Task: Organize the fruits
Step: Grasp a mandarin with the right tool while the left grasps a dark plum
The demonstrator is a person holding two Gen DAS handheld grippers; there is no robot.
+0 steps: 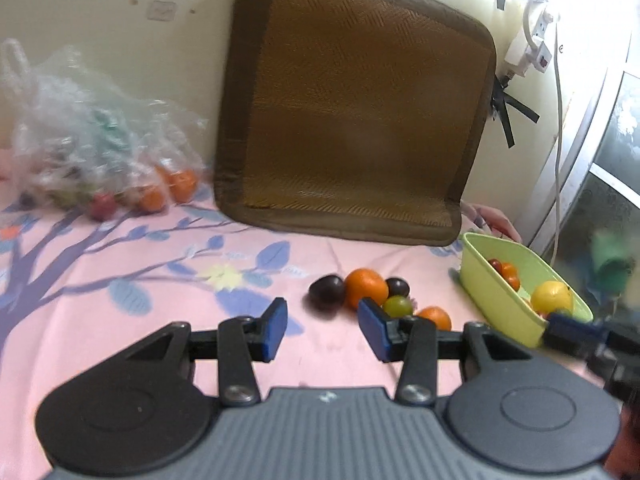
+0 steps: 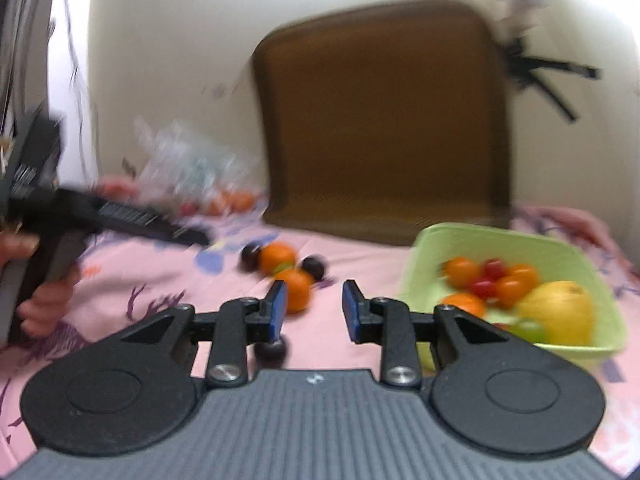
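Loose fruit lies on the pink sheet: a large orange (image 1: 366,287), two dark plums (image 1: 327,290) (image 1: 397,287), a green grape (image 1: 397,305) and a small orange (image 1: 435,317). My left gripper (image 1: 322,331) is open just short of them, nothing between its fingers. A light green basket (image 1: 490,292) at the right holds oranges, cherry tomatoes and a yellow fruit (image 1: 551,297). In the right wrist view my right gripper (image 2: 314,310) is open and empty, between the small orange (image 2: 296,290) and the basket (image 2: 440,240). A dark plum (image 2: 271,350) lies under its left finger.
A brown woven cushion (image 1: 352,112) leans on the wall behind. A clear plastic bag (image 1: 92,136) with more fruit sits at the back left. A power strip and cable (image 1: 536,40) hang by the window frame at right. A hand (image 2: 36,280) holds the other gripper at left.
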